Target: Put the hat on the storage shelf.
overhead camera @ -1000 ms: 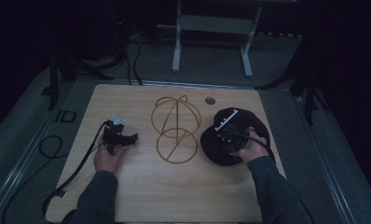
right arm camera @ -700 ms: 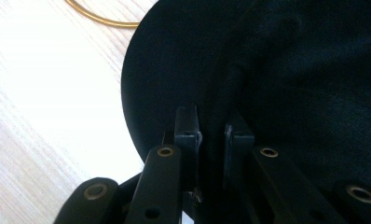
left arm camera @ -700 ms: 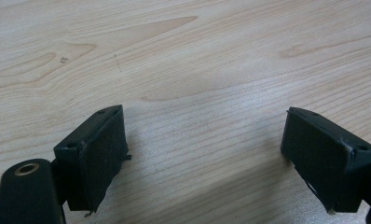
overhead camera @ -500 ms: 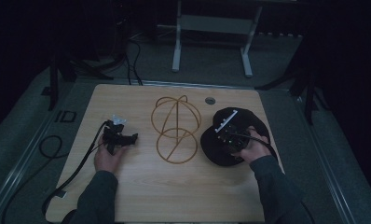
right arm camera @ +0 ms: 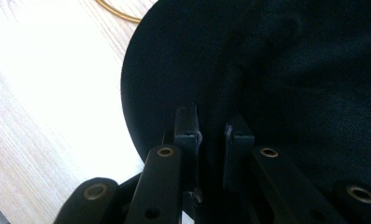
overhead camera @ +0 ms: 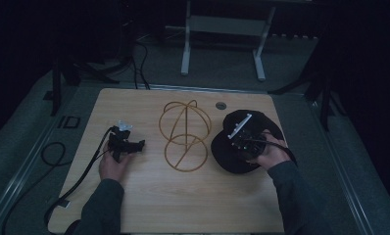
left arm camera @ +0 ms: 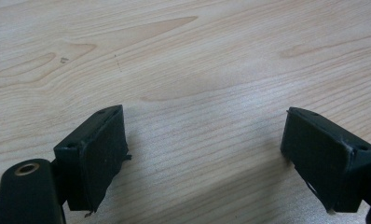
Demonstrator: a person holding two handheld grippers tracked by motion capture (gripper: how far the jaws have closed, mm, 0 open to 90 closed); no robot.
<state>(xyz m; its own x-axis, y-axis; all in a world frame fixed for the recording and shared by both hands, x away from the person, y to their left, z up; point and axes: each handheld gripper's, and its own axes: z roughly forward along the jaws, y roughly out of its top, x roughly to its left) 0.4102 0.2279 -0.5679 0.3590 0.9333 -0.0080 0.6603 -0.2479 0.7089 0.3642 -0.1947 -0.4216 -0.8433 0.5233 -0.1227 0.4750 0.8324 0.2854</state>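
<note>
Bench: pale wood bench (overhead camera: 134,205), dark floor around.
My left gripper (left arm camera: 207,154): jaws spread over bare wood near the left edge.
My right gripper (right arm camera: 210,130): pinching a fold of the black cap (overhead camera: 230,147) near the right edge.
Centre: gold wire frame (overhead camera: 184,134).

Light wood table (overhead camera: 149,205), rounded corners, pale grain. Small round grommet (overhead camera: 221,105) near far edge. Gold wire stand (overhead camera: 185,134) at centre: ring base flat on top, looped frame rising behind. Black cap (overhead camera: 234,154) lies right of stand, just beside ring. Black cable (overhead camera: 80,178) trails across left part, off near-left corner.
</note>
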